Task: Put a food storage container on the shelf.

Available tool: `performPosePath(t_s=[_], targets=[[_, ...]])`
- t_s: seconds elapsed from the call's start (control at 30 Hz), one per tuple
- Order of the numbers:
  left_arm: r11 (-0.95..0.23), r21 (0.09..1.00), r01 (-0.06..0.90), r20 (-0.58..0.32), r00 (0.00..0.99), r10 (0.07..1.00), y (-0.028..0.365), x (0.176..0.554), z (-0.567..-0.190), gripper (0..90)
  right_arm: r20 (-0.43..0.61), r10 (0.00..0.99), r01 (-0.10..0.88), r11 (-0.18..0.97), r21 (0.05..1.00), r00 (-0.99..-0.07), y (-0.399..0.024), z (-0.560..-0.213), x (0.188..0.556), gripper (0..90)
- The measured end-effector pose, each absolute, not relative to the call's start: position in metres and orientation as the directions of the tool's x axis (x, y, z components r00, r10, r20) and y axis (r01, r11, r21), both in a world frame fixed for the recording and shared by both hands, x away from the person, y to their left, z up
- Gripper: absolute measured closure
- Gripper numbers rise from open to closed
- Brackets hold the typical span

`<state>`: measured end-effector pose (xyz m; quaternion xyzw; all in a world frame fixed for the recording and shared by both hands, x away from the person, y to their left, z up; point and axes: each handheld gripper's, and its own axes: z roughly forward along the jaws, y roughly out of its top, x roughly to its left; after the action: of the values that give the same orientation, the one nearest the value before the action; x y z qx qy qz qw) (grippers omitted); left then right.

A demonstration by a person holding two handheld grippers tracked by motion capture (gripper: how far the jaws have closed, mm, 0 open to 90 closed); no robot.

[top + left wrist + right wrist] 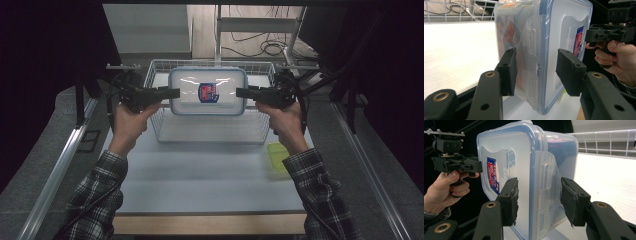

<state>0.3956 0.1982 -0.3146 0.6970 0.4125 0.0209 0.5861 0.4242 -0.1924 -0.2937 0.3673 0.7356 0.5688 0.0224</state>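
A clear plastic container (207,92) with a blue-rimmed lid and a red-and-blue label hangs above the white wire basket (156,127), held level between both grippers. My left gripper (175,93) clamps its left end, and my right gripper (239,92) clamps its right end. In the left gripper view the container (564,30) stands on edge, and the left gripper (536,72) has its pads pressed on either side of the side latch. In the right gripper view the right gripper (539,200) grips the container (506,152) the same way over the opposite latch.
The wire basket stands at the back middle of the pale table (200,175). A small yellow-green tub (277,156) lies on the table by the right forearm. Metal rails run along both sides, and cables lie on the floor behind.
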Motion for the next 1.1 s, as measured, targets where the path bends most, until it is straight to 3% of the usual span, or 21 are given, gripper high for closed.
performPosePath(t_s=[0.7, 1.0, 1.1], targets=[[0.058, 0.809, 0.585, -0.495, 0.624, 0.605, 0.19, 0.432, -0.325, 51.8, 0.433, 0.589, 0.557, 0.036, 0.83, -0.682, -0.198, -0.303, 0.463, 49.0], [0.045, 0.828, 0.558, -0.456, 0.626, 0.633, 0.186, 0.434, -0.325, 49.5, 0.439, 0.603, 0.561, 0.018, 0.827, -0.667, -0.198, -0.306, 0.467, 47.1], [0.039, 0.832, 0.554, -0.441, 0.616, 0.653, 0.185, 0.434, -0.324, 46.7, 0.391, 0.646, 0.542, 0.042, 0.84, -0.656, -0.196, -0.305, 0.466, 47.0]])
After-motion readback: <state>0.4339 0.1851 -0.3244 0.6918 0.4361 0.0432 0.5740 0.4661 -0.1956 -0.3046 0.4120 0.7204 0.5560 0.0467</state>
